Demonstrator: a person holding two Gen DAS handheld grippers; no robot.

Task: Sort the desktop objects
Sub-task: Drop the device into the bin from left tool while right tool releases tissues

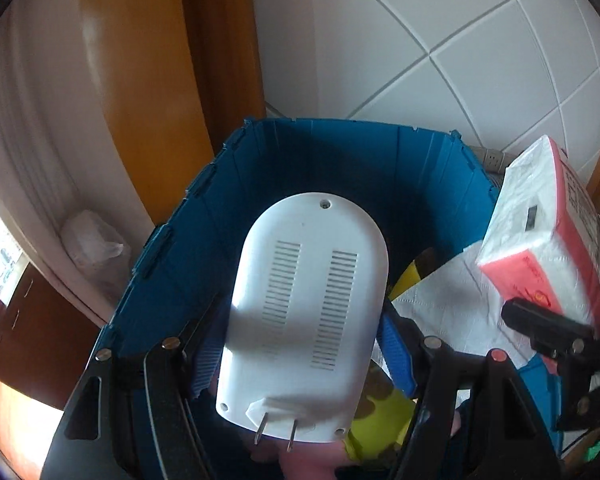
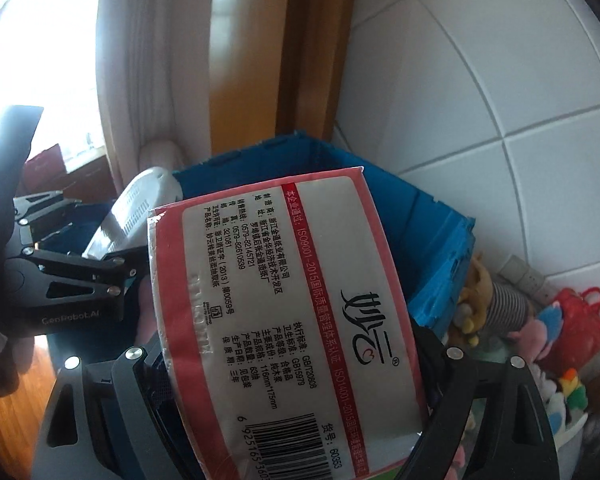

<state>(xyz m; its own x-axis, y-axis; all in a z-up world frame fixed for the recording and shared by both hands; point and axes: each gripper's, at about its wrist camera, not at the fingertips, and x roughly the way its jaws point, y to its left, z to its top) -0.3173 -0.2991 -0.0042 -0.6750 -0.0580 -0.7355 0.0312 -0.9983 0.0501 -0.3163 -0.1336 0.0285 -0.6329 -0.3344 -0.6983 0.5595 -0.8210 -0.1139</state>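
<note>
A white plug-in device (image 1: 308, 320) with vent slots and two metal prongs hangs over the open blue crate (image 1: 320, 152), and my left gripper (image 1: 302, 352) is shut on it with its blue pads on both sides. A pink-and-white tissue pack (image 2: 292, 300) with a printed label fills the right wrist view, held above the blue crate (image 2: 432, 248) with my right gripper (image 2: 296, 360) shut on its two sides. The same tissue pack (image 1: 540, 232) shows at the right of the left wrist view. The left gripper (image 2: 104, 236) and the white device (image 2: 140, 208) appear left of the pack.
Inside the crate lie a white paper towel (image 1: 440, 300), a yellow patterned item (image 1: 380, 420) and something pink. Plush toys (image 2: 476, 312), a red item (image 2: 580, 320) and a power strip (image 2: 524, 276) sit right of the crate. A white tiled wall, a wooden frame and a curtain stand behind.
</note>
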